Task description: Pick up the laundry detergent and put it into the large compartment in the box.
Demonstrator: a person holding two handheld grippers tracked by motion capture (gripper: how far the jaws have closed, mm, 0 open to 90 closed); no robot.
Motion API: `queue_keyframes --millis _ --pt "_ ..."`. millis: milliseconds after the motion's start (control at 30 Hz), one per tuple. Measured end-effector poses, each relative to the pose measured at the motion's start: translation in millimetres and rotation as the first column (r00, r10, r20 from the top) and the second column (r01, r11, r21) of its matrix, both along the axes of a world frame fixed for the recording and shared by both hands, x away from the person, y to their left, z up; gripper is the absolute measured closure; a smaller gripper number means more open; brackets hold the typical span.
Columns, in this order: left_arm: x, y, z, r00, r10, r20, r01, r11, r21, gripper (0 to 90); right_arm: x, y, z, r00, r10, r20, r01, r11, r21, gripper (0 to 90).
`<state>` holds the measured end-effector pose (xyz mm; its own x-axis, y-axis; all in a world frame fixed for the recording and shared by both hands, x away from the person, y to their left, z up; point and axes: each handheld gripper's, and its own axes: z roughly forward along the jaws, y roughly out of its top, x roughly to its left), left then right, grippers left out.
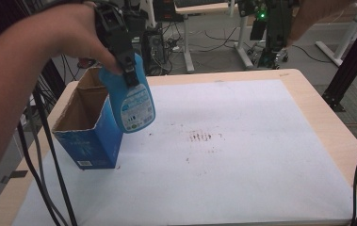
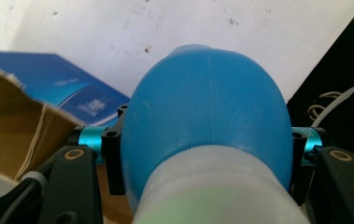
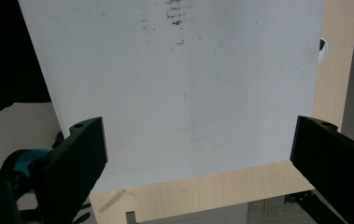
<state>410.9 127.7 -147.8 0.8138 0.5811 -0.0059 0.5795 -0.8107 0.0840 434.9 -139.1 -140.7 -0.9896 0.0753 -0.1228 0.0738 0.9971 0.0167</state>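
A blue plastic bottle [image 1: 131,101] with a white-and-blue label hangs in the air, bottom end down. My left gripper [image 1: 130,70] is shut on it near its neck. The bottle is over the right rim of an open blue cardboard box [image 1: 89,136] that stands at the left of the table. In the left gripper view the bottle's rounded body [image 2: 207,102] sits between my left gripper's jaws [image 2: 206,163], with the box [image 2: 72,88] below on the left. My right gripper [image 3: 198,154] stands open above the white mat [image 3: 188,93], nothing between its jaws. It is held high at the far right [image 1: 272,42].
A white mat [image 1: 242,155] with dark smudges [image 1: 204,137] covers most of the wooden table [image 1: 308,89]. Black cables [image 1: 49,155] hang along the left edge and at the right edge. Desks, cables and equipment stand on the floor behind the table.
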Motion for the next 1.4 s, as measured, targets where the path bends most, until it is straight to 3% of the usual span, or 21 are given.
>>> queue_keyframes --millis 67,100,233,400,533,667,800,833,867,900,933,1000,1033,1067,1100,1133,1167,1233,1300,1400 --pt "0.0 0.0 0.0 1.0 0.0 0.0 0.0 1.0 0.0 38.3 0.3 0.7 0.0 1.0 0.006 -0.002 -0.006 1.0 0.002 2.9" --pt "-0.4 6.9 12.6 0.9995 0.031 -0.002 -0.031 0.9995 -0.004 38.3 0.5 2.0 -0.3 1.0 0.008 -0.002 -0.008 1.0 0.002 2.9" --pt "-0.9 16.5 27.6 0.9974 0.072 -0.009 -0.072 0.9973 -0.017 38.3 0.4 4.7 -0.9 1.0 0.009 -0.003 -0.009 1.0 0.002 2.9" --pt "-1.2 30.3 40.2 0.9875 0.155 -0.026 -0.156 0.9866 -0.047 38.4 0.0 6.0 0.2 0.9999 0.011 -0.003 -0.011 1.0 0.003 2.9" --pt "-0.3 47.0 47.4 0.9654 0.257 -0.041 -0.26 0.9626 -0.076 38.4 -0.5 5.6 0.8 0.9999 0.014 0.003 -0.014 1.0 0.008 2.9" --pt "2.1 60.7 50.2 0.9465 0.32 -0.04 -0.322 0.9449 -0.059 38.4 -1.1 5.4 1.3 0.9998 0.018 0.003 -0.018 1.0 0.008 2.9" --pt "7.7 76.0 49.4 0.9124 0.408 -0.037 -0.409 0.9116 -0.04 38.4 -1.4 5.6 1.3 0.9998 0.019 0.003 -0.019 1.0 0.008 2.9" --pt "7.7 76.0 49.4 0.9124 0.408 -0.037 -0.409 0.9116 -0.04 38.4 -1.4 5.6 1.3 0.9998 0.019 0.003 -0.019 1.0 0.008 2.9" --pt "9.7 81.9 48.6 0.8964 0.443 -0.024 -0.443 0.8962 -0.022 38.4 -1.5 5.8 1.0 0.9999 0.016 0.004 -0.016 1.0 0.008 2.9" --pt "10.5 84.4 48.2 0.8891 0.457 -0.017 -0.458 0.8891 -0.012 38.4 -0.8 6.0 0.8 0.9998 0.021 0.005 -0.021 1.0 0.009 2.9" --pt "11.4 87.5 47.5 0.8775 0.479 -0.011 -0.48 0.8775 -0.003 38.4 -1.2 6.3 1.1 0.9999 0.015 0.003 -0.015 1.0 0.007 2.9" --pt "12.9 92.0 46.4 0.8662 0.5 -0.003 -0.5 0.8662 0.007 38.4 -0.9 6.8 1.0 0.9998 0.02 0.003 -0.02 1.0 0.011 2.9" --pt "14.0 94.9 45.3 0.8569 0.515 0.001 -0.515 0.8569 0.01 38.4 -0.9 7.0 1.0 0.9998 0.02 0.003 -0.02 1.0 0.009 2.9" --pt "14.0 94.9 45.3 0.8569 0.515 0.001 -0.515 0.8569 0.01 38.4 -0.9 7.0 1.0 0.9998 0.02 0.003 -0.02 1.0 0.009 2.9" --pt "15.4 99.0 42.9 0.8449 0.535 0.011 -0.535 0.8449 0.007 38.4 -0.8 7.3 0.6 0.9998 0.019 0.004 -0.019 1.0 0.008 2.9" --pt "16.1 100.8 41.3 0.8411 0.541 0.011 -0.541 0.841 0.012 38.4 -0.3 7.6 0.0 0.9998 0.021 0.001 -0.021 1.0 0.005 2.9" --pt "16.1 100.8 41.3 0.8411 0.541 0.011 -0.541 0.841 0.012 38.4 -0.3 7.6 0.0 0.9998 0.021 0.001 -0.021 1.0 0.005 2.9" --pt "18.3 104.8 35.6 0.8316 0.555 0.009 -0.555 0.8314 0.019 38.4 0.3 8.0 -0.4 0.9998 0.018 0.004 -0.018 1.0 0.007 2.9" --pt "19.4 106.9 32.6 0.8288 0.56 0.003 -0.559 0.8286 0.021 38.4 0.5 8.1 -0.5 0.9998 0.017 0.003 -0.017 1.0 0.007 2.9" --pt "22.8 111.7 20.5 0.8078 0.589 -0.012 -0.589 0.8078 0.02 38.4 0.9 10.1 -1.7 0.9999 0.015 0.002 -0.015 1.0 0.006 2.9"
